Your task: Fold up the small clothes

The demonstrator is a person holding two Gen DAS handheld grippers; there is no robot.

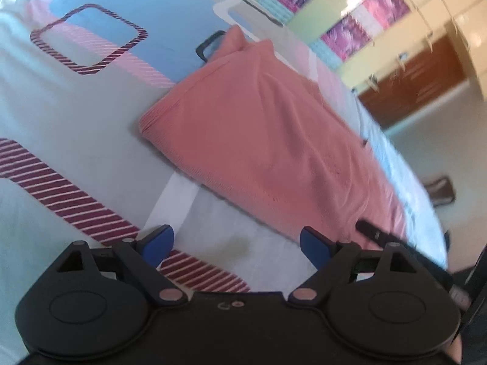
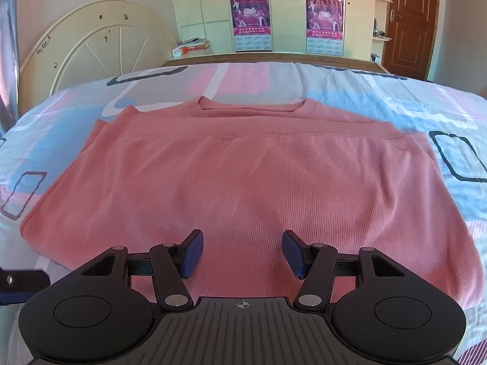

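1. Right wrist view: right gripper [image 2: 242, 254] jaws spread wide, nothing between them. They hang over the near edge of the pink shirt [image 2: 243, 176], which fills the space just ahead. Contact with the cloth cannot be told.
2. Left wrist view: left gripper [image 1: 236, 243] jaws also released and empty, over the bedsheet [image 1: 61, 115]. The pink shirt [image 1: 258, 127] lies ahead and to the right of the jaws, apart from them.
3. Only the right view shows the neckline [image 2: 252, 108], at the far end from the jaws, with a hem band folded across just short of it. Only this view shows the headboard [image 2: 91, 42] and the door [image 2: 409, 21] beyond.
4. Only the left view shows the shirt's folded side edge, and a dark tip of the other gripper [image 1: 374, 231] right of the jaws.
5. Pose: right gripper level, facing the shirt squarely. Left camera strongly rolled; the room stands slanted.
6. Shirt lies flat, folded over on itself, neck pointing away from the right jaws; long axis runs side to side across them.
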